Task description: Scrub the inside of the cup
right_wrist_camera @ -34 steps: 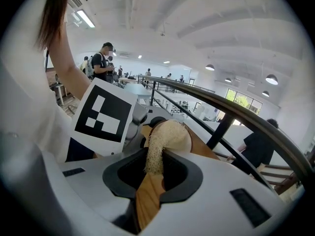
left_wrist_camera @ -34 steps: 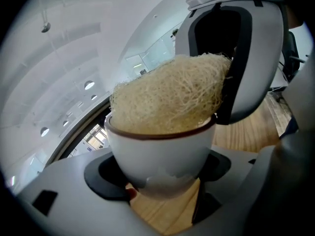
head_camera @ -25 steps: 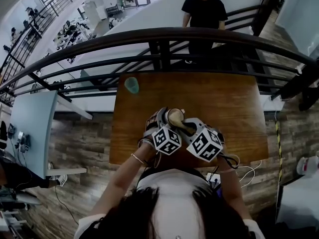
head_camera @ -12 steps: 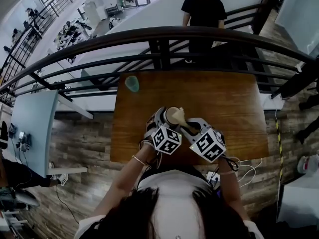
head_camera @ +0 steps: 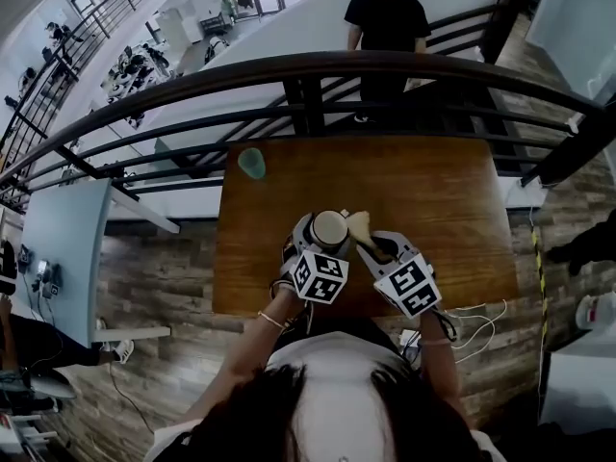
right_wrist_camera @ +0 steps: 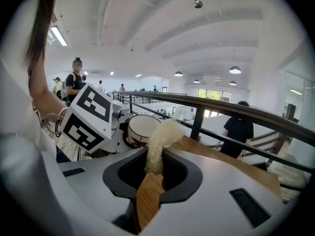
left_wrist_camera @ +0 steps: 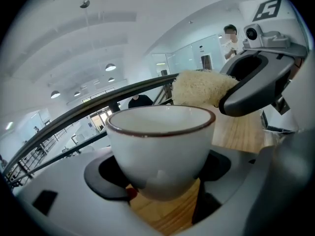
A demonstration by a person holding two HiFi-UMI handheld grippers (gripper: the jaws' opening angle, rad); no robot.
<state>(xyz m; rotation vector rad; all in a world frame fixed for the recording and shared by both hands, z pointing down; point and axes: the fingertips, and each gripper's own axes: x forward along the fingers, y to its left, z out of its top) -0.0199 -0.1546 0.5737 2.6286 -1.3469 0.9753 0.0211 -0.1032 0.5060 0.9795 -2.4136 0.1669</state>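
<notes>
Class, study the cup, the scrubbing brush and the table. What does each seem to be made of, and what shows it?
Cup: likely glazed ceramic, glossy white, brown rim. Brush head: coarse pale fibres, perhaps loofah; its handle looks like plain wood. Table: wood or veneer, visible grain.

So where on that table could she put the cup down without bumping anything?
The right half of the table is bare, from the railing side to the near edge. The stretch in front of the teal cup at the far left corner is free too. Crowded only near her: left claw with white cup, right claw with brush.
</notes>
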